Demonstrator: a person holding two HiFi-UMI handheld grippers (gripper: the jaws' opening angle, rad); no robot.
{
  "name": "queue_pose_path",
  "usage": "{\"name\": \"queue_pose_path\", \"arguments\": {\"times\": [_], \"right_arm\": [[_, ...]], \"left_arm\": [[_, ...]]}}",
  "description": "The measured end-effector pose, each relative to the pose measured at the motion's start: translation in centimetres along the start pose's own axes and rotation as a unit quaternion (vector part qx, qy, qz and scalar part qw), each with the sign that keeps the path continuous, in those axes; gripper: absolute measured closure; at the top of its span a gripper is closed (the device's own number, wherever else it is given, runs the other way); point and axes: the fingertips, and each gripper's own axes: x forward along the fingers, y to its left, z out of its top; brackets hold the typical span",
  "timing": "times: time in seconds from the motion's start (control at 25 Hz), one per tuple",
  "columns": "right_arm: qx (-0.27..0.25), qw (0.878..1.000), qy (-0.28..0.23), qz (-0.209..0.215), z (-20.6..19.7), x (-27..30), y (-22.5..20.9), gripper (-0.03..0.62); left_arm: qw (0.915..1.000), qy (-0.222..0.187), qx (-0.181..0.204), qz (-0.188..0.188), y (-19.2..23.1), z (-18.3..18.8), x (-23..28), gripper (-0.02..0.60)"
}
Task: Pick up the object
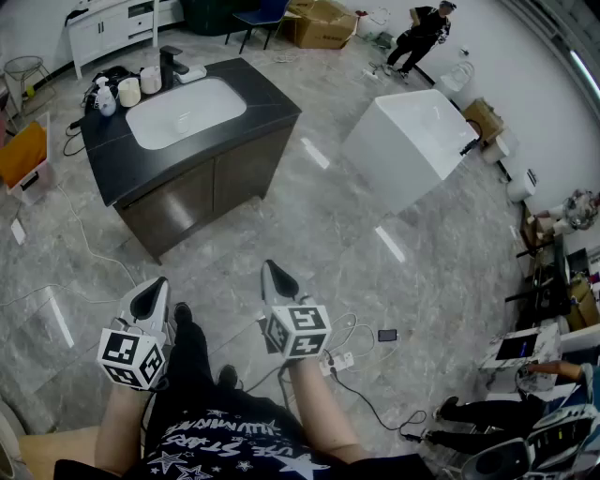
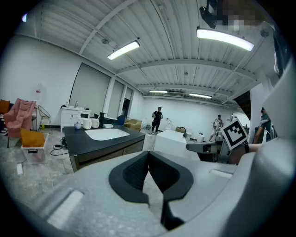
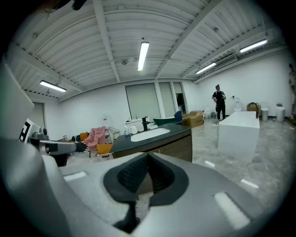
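Note:
I stand on the grey floor a few steps from a dark vanity counter [image 1: 244, 92] with a white sink [image 1: 186, 111]. On its far left end stand a white bottle [image 1: 105, 97], two white cups [image 1: 129, 91] and a black tap [image 1: 172, 66]. My left gripper [image 1: 157, 285] and right gripper [image 1: 270, 268] are held low in front of me, both pointing toward the vanity and well short of it. Each is shut with nothing between its jaws. The counter [image 2: 88, 139] also lies ahead of the left gripper [image 2: 148, 153] and ahead of the right gripper [image 3: 148, 155], where the counter [image 3: 152, 138] sits at centre.
A white bathtub [image 1: 411, 141] stands to the right of the vanity. A power strip [image 1: 338, 361], cables and a phone [image 1: 387, 335] lie on the floor near my feet. Cardboard boxes [image 1: 321, 23] and a person [image 1: 420, 36] are at the far end. An orange seat [image 1: 22, 155] stands left.

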Motion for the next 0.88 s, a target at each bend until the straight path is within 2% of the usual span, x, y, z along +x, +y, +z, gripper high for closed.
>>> {"name": "queue_pose_path", "arguments": {"times": [0.48,0.88], "right_arm": [[-0.002,1.000,-0.001,0.015,-0.4,-3.0,1.2,0.589],[0.005,1.000,0.004,0.029,-1.5,-4.2,1.4,0.589]], "left_arm": [[0.9998,0.012,0.011,0.006,-2.0,-1.1,-2.7,0.572],[0.9997,0.015,-0.002,0.020,-2.4,-2.3,-4.4,0.572]]}}
